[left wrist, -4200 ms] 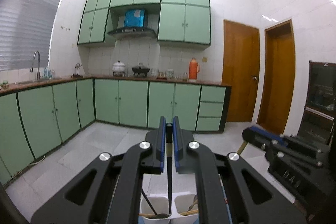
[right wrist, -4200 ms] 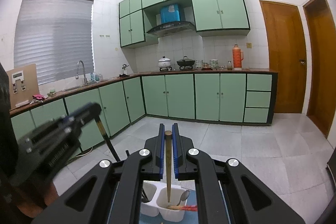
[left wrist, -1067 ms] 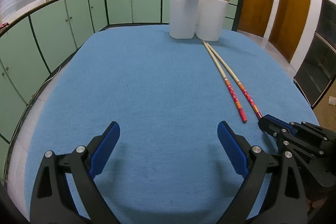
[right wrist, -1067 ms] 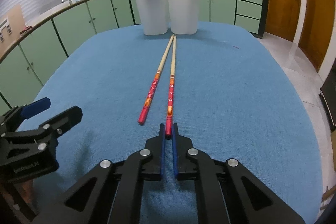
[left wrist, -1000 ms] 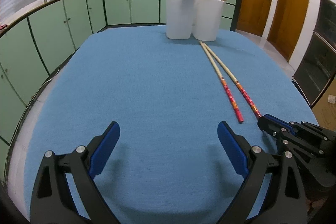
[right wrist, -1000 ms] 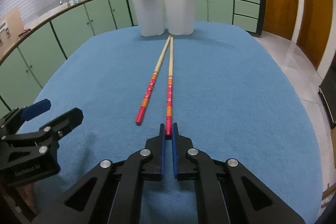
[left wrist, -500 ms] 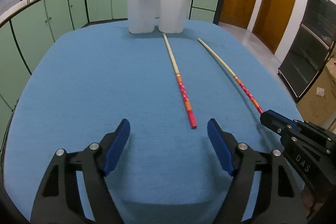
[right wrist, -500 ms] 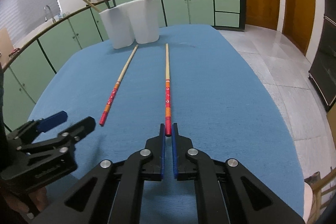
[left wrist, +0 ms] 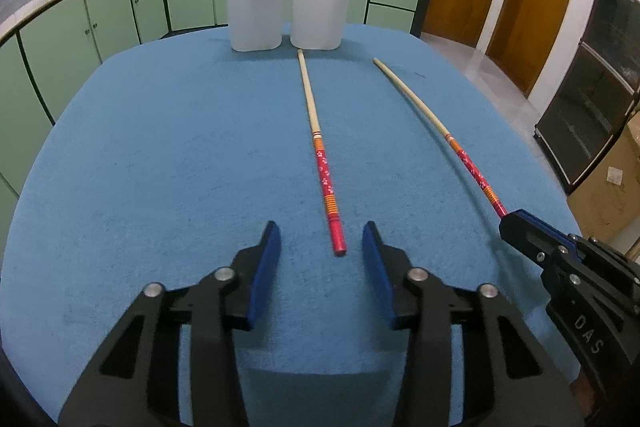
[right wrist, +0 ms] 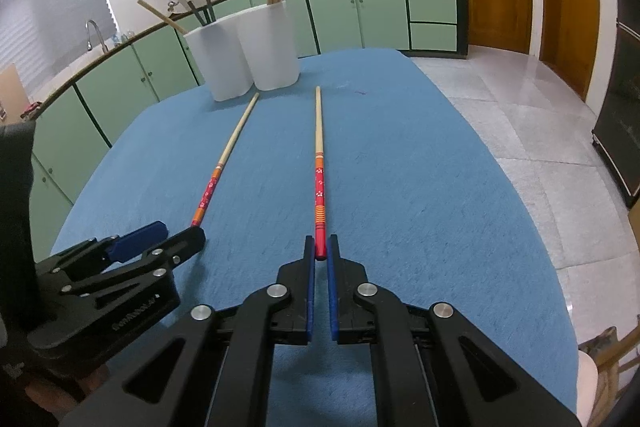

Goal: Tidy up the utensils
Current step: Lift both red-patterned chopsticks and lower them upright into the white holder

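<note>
Two long chopsticks with red patterned ends lie on the blue table mat [left wrist: 160, 167], pointing at a white two-part utensil holder [left wrist: 280, 7] that has several utensils standing in it. My left gripper [left wrist: 321, 231] is closing around the red end of the left chopstick [left wrist: 320, 155]; its pads are still apart from the stick. My right gripper [right wrist: 320, 243] is shut on the red end of the right chopstick [right wrist: 319, 155], which rests on the mat. The right gripper [left wrist: 516, 223] also shows in the left wrist view, and the left gripper [right wrist: 176, 233] in the right wrist view.
The mat [right wrist: 420, 187] ends in a rounded edge with tiled floor [right wrist: 520, 115] beyond on the right. Green cabinets [left wrist: 120, 11] run behind the table. A dark glass cabinet [left wrist: 592, 99] and a cardboard box [left wrist: 608, 187] stand to the right.
My left gripper has shifted right to straddle the loose chopstick's red end, and its jaws have narrowed. The right gripper has dragged its chopstick sideways, away from the other.
</note>
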Demonstrator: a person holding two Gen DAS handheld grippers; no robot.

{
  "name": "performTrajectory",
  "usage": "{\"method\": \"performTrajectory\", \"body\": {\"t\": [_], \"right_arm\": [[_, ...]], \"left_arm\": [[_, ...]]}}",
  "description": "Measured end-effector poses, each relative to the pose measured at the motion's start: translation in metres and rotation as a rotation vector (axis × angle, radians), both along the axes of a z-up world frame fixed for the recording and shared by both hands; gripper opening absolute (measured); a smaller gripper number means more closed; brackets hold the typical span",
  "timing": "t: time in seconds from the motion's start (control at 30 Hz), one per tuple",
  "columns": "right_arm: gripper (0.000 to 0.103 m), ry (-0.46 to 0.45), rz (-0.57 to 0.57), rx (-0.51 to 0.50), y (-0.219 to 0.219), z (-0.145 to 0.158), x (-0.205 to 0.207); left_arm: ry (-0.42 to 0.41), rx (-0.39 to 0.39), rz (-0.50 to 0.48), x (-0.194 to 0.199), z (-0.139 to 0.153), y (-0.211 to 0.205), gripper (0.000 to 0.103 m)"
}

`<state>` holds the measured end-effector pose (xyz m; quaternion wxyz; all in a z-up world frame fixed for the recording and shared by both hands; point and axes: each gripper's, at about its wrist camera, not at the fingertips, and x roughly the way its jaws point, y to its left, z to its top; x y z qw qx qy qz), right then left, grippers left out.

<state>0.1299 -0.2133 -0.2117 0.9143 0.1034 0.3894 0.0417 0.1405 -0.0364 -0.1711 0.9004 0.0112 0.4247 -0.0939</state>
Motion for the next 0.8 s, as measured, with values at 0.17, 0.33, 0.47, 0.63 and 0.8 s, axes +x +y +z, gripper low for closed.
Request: {"method": "performTrajectory", "body": {"t": [0.17,0.33,0.47,0.63,0.8], "right_arm": [[0.006,-0.005,-0.001,0.009,-0.003,0.002,-0.001],[0.006,-0.015,-0.004,0.01,-0.004,0.006,-0.003],[0.006,-0.035,-0.002,-0.003,-0.004,0.016,-0.006],[0.006,-0.079,0.011,-0.019,-0.003,0.036,-0.009],[0.006,-0.135,0.01,-0.013,-0.008,0.066,-0.013]], "left_arm": [[0.001,0.016,-0.006,-0.002,0.001,-0.003,0.006],[-0.007,0.025,0.014,-0.005,0.006,0.001,0.005],[-0.058,0.047,0.007,-0.011,0.022,0.001,0.005],[-0.148,0.051,0.003,-0.023,0.055,0.008,0.005],[-0.224,0.025,0.006,-0.028,0.088,0.015,0.005]]}}
